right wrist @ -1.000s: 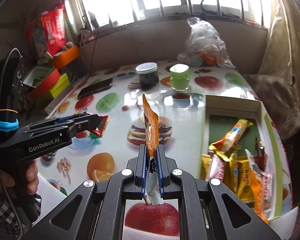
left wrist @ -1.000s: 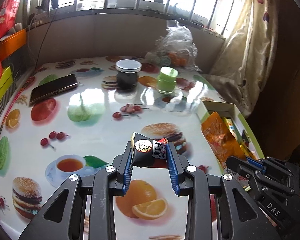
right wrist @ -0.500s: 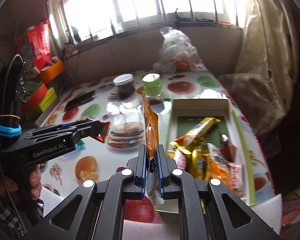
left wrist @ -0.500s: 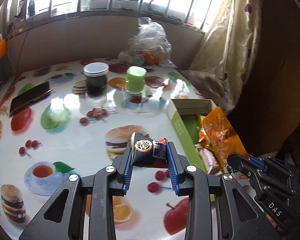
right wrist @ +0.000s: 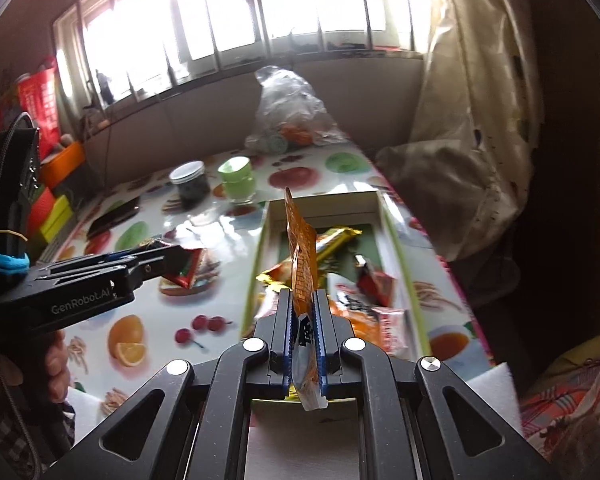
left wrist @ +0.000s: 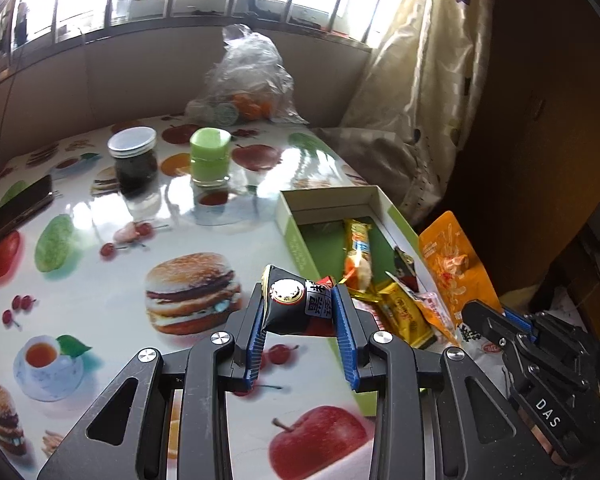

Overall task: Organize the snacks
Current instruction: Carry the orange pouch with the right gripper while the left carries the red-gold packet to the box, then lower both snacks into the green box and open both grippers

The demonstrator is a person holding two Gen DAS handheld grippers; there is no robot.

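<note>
My left gripper (left wrist: 299,306) is shut on a small black snack packet (left wrist: 294,306) and holds it above the table beside the left wall of the open green box (left wrist: 294,236). The left gripper also shows in the right wrist view (right wrist: 172,258). My right gripper (right wrist: 303,304) is shut on a flat orange snack packet (right wrist: 300,256), held upright on edge over the near part of the box (right wrist: 396,240). In the left wrist view the orange packet (left wrist: 454,268) and right gripper (left wrist: 488,320) hang at the box's right side. Several snack packets (left wrist: 358,248) lie in the box.
On the fruit-print table stand a dark jar (left wrist: 134,160) and a green cup (left wrist: 210,156). A phone (left wrist: 18,208) lies at the left. A plastic bag of fruit (left wrist: 248,84) sits at the back. A curtain (left wrist: 412,92) hangs right of the box.
Both grippers have moved right with their packets. The left now holds its packet beside the box; the right packet now stands over the box.
</note>
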